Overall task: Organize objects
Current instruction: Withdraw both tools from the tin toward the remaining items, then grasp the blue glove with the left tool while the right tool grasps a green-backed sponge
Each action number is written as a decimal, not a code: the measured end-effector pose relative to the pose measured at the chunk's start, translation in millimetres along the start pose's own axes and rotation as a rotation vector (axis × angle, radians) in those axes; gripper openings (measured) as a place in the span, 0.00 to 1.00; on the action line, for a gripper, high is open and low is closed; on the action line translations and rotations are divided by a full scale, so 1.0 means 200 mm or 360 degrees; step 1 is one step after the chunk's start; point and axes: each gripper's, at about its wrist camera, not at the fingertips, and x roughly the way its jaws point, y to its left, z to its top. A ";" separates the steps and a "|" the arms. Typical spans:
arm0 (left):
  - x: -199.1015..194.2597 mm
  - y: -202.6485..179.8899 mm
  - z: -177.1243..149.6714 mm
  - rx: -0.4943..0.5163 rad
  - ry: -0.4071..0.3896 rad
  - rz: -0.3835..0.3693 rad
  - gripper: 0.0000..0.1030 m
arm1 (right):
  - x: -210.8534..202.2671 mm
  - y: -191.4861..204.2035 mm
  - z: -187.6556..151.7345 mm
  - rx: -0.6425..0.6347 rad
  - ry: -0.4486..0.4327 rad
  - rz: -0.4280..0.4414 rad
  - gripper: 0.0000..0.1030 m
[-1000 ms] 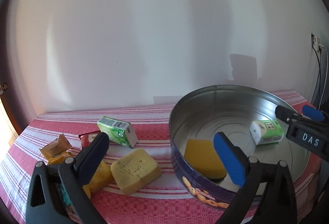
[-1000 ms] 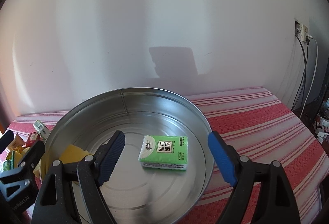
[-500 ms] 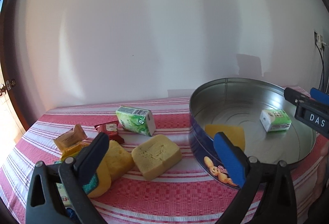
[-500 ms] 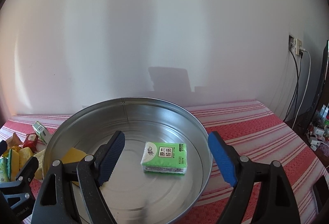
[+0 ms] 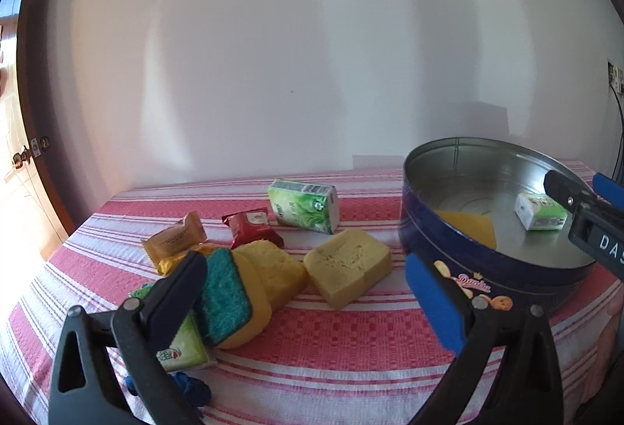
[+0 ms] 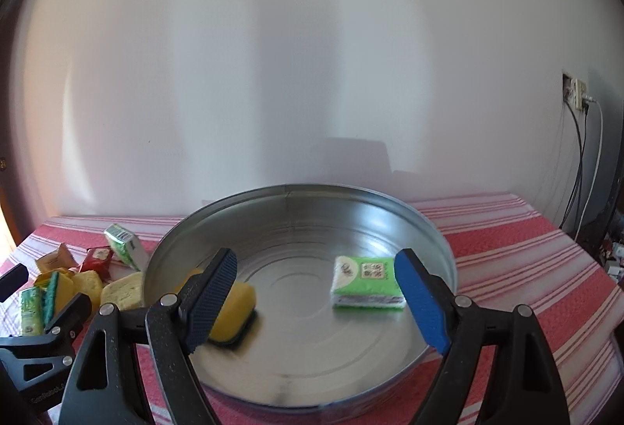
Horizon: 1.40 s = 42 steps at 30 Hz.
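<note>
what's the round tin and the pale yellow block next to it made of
Round tin: thin sheet metal, it seems; bare, shiny silver inside with pressed rings in the floor, glossy printed navy outside. Pale yellow block: probably foam sponge; matte, pitted, porous face with soft rounded edges and a crease across the top.
</note>
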 end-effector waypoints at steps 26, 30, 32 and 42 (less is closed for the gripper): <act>-0.03 0.27 -0.12 -0.0133 0.0174 0.0048 1.00 | -0.14 0.25 -0.10 -0.0066 0.0063 0.0079 0.82; -0.01 0.35 -0.16 -0.0194 0.0271 0.0063 1.00 | -0.17 0.29 -0.11 -0.0077 0.0072 0.0119 0.82; -0.01 0.40 -0.19 -0.0205 0.0336 0.0071 1.00 | -0.18 0.32 -0.12 -0.0092 0.0070 0.0135 0.82; 0.09 0.70 -0.37 -0.0499 0.0666 -0.0056 0.98 | -0.23 0.41 -0.14 -0.0160 0.0080 0.0229 0.82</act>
